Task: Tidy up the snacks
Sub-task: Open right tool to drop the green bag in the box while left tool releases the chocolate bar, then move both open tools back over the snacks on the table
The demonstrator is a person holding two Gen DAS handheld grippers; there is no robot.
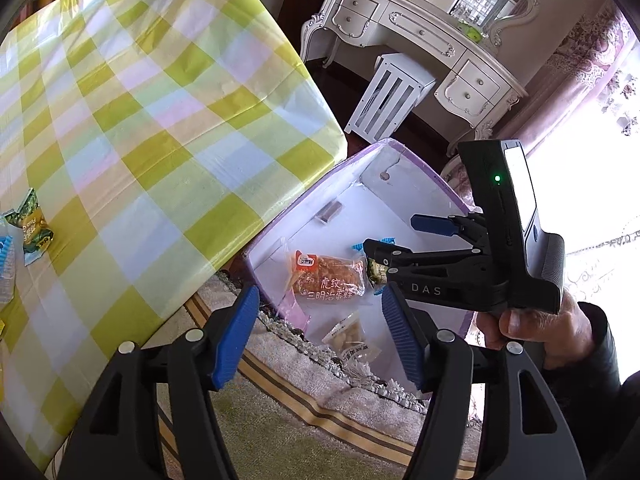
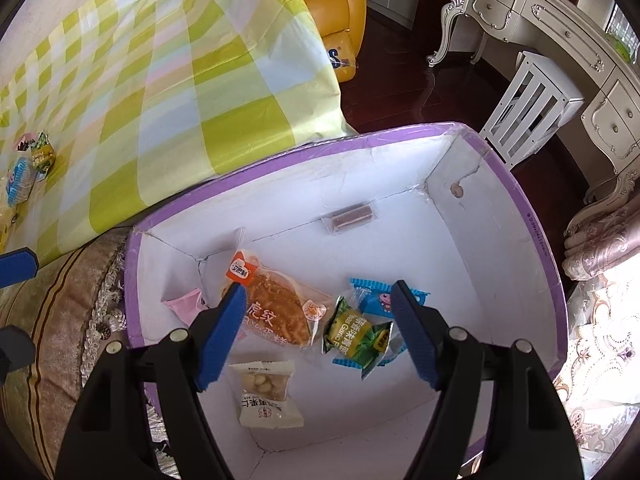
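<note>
Snacks in crinkly wrappers mostly lie inside the purple-rimmed white cardboard box (image 2: 536, 216); a green packet (image 1: 34, 224) waits on the checked-cloth surface (image 1: 160, 120). Both tongs, right (image 2: 318, 332) and left (image 1: 320, 332), hang released and empty. Next, I'd guess, comes fetching that packet.

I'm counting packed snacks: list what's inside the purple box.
Inside the purple box: a cake pack, a green pea packet lying over a blue packet, a pink packet, a beige snack pack and a small brown bar. Anything beneath them is hidden.
</note>
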